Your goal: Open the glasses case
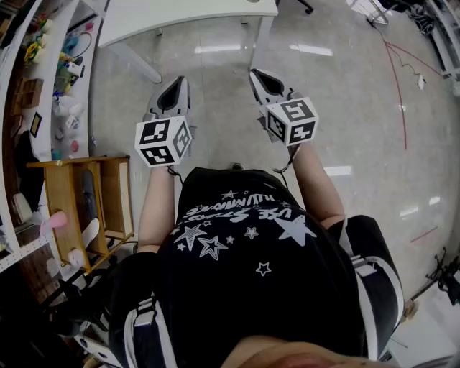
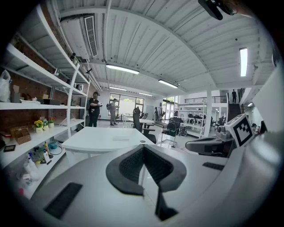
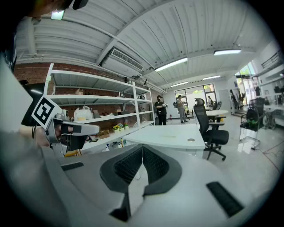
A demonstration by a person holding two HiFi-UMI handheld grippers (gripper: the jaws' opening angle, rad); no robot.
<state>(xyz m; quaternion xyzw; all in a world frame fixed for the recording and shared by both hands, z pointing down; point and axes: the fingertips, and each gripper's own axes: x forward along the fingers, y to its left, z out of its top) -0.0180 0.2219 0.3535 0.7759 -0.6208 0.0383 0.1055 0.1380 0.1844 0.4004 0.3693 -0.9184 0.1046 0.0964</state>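
Observation:
No glasses case shows in any view. In the head view my left gripper [image 1: 175,86] and right gripper [image 1: 259,75] are held side by side in the air over the floor, pointing toward a white table [image 1: 187,16]. In the left gripper view the left gripper [image 2: 143,148] has its black pads meeting, with nothing between them. The right gripper [image 3: 142,148] looks the same in its own view, shut and empty. Each gripper shows in the other's view: the right gripper [image 2: 212,144] and the left gripper [image 3: 66,130]. The white table [image 2: 100,140] stands just ahead.
White shelves [image 1: 50,100] with small items line the left wall, with a wooden stand [image 1: 75,205] beside me. A black office chair [image 3: 212,133] stands behind the table [image 3: 171,136]. Two people [image 2: 94,108] stand far down the room. A red cable [image 1: 399,86] lies on the floor at right.

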